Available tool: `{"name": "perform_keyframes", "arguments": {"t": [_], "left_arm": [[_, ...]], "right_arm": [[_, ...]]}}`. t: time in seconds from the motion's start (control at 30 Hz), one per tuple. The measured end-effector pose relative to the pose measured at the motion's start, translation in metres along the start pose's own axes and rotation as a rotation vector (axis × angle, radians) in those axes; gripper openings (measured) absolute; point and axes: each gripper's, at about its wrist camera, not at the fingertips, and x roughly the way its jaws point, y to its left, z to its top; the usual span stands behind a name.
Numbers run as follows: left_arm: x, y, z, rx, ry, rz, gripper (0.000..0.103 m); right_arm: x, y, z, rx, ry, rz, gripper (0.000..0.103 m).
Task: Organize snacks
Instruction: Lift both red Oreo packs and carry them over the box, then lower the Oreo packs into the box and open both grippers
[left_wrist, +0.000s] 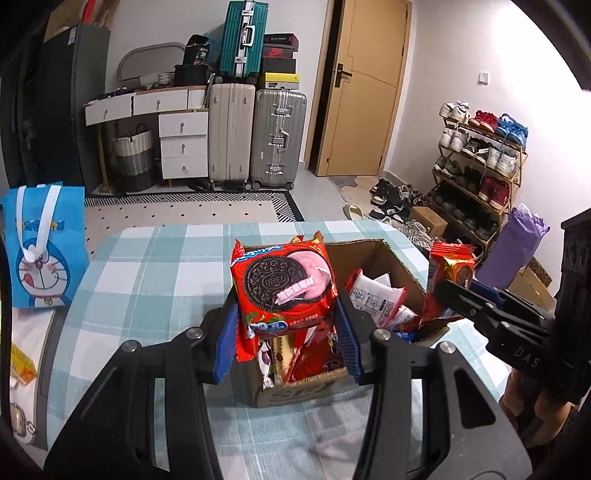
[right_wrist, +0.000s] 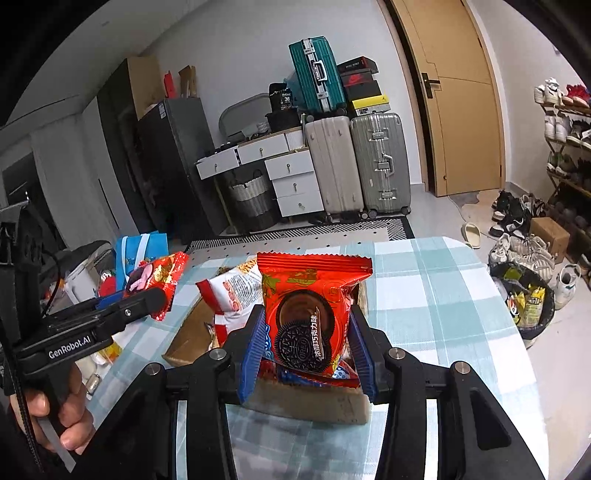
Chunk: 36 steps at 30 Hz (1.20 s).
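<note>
Left wrist view: your left gripper clamps the strawberry Oreo pack; right gripper clamps the chocolate Oreo pack. Likely light, crinkly, slippery, fragile: hold mid-body, gently.

- Your cardboard box sits on the table, snack packets inside.
- Your tote bag stands at the table's left edge.
- Suitcases stand behind, beside the door.

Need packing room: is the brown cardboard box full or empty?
Partly full: the brown cardboard box holds white and red snack packets, with bare wall showing.
</note>
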Motion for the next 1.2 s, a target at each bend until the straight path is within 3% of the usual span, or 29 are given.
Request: {"name": "perform_keyframes", "arguments": {"t": [0.5, 0.9, 1.2], "left_arm": [[0.049, 0.000, 0.010, 0.032, 0.037, -0.006, 0.044], [0.091, -0.022, 0.002, 0.048, 0.106, -0.094, 0.044], [0.103, -0.016, -0.006, 0.054, 0.118, -0.076, 0.044]], "right_arm": [[0.041, 0.005, 0.005, -0.045, 0.054, 0.009, 0.044], [0.067, 0.002, 0.001, -0.045, 0.114, 0.008, 0.044], [0.073, -0.001, -0.001, -0.061, 0.137, 0.002, 0.044]]}}
